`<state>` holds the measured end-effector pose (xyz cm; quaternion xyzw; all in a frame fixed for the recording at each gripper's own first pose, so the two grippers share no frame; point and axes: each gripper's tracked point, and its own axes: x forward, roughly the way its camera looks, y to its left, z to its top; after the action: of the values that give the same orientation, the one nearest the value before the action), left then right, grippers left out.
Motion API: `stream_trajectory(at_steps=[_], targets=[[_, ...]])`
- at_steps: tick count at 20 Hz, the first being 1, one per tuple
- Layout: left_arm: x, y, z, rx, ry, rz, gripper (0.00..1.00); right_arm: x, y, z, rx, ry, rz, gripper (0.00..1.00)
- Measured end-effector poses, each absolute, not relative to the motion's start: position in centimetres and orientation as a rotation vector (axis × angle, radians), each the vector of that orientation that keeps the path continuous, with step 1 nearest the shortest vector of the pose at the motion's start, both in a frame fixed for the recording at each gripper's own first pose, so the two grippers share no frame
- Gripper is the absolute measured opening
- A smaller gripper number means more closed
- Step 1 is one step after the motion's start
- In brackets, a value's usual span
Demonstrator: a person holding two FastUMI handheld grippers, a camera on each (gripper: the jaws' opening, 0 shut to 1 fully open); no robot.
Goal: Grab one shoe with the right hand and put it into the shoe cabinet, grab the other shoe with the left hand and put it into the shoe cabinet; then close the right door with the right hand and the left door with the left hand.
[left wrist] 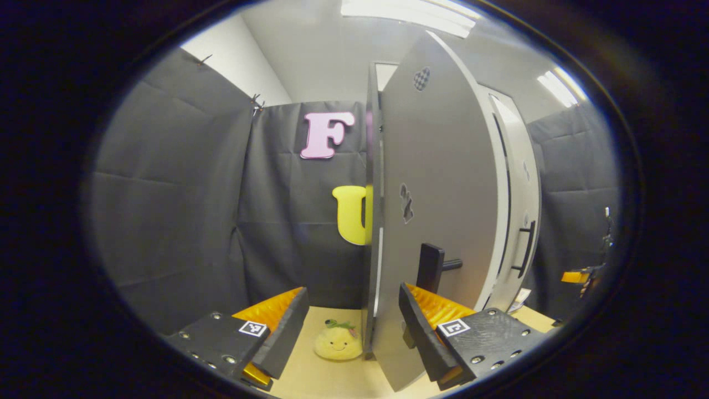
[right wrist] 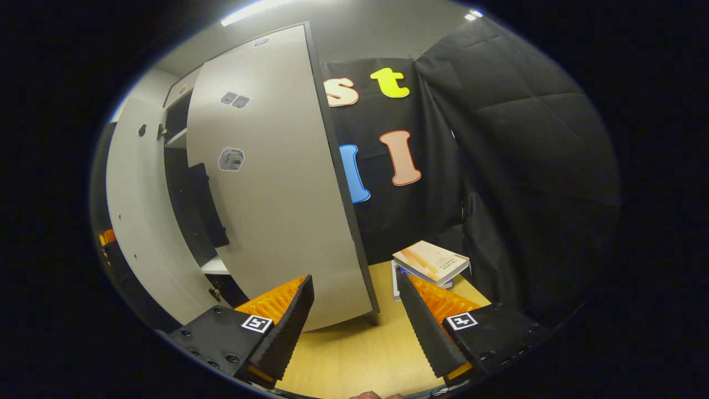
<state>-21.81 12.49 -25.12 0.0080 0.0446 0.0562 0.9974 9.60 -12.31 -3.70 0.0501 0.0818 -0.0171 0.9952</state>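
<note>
Door-closing stage, by the look of it; no shoe is visible in either view, so presumably both are already inside the shoe cabinet, though the interior seen is too dark to confirm.

Left gripper: fingers spread apart, holding nothing. The edge of the left door stands between them, closer to one finger, contact uncertain. The door is partly swung out. Its dark bar handle sits just above that finger.

Right gripper: fingers apart, empty. The right door is open, its lower corner just ahead of the fingers, its free edge running up the middle of the view.

Risks:
- Pushing near a door's bottom edge could let a finger slide off the thin panel edge, leaving the door ajar.
- A fast swing could rebound if the doors have no catch.
- If both doors close together, one may strike the other where they meet.

View differences: the left gripper view gives the second door behind with its handle, a yellow smiling plush toy on the floor beside the door's foot, and a glimpse of the other gripper far right. The right gripper view gives the cabinet's dark interior with a shelf and a stack of books on the floor by the booth wall.
</note>
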Motion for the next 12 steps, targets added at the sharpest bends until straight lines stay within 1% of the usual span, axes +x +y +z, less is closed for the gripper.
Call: stream_trajectory(at_steps=[1,5,10,12], targets=[[-21.7,11.2,-25.1,0.015,0.089,0.112,0.93,9.7,-12.2,-3.6,0.092,0.163,-0.027,0.98],[-20.0,5.5,-25.3,0.001,0.059,0.125,0.94,9.9,-11.6,-3.2,0.088,0.154,-0.001,0.98],[-16.1,-0.4,-25.8,-0.019,0.000,0.138,0.94,10.0,-11.7,-2.7,0.042,0.125,0.017,0.98],[-14.2,-2.3,-25.9,-0.032,0.006,0.115,0.94,10.1,-12.1,-2.4,0.019,0.114,0.016,0.98]])
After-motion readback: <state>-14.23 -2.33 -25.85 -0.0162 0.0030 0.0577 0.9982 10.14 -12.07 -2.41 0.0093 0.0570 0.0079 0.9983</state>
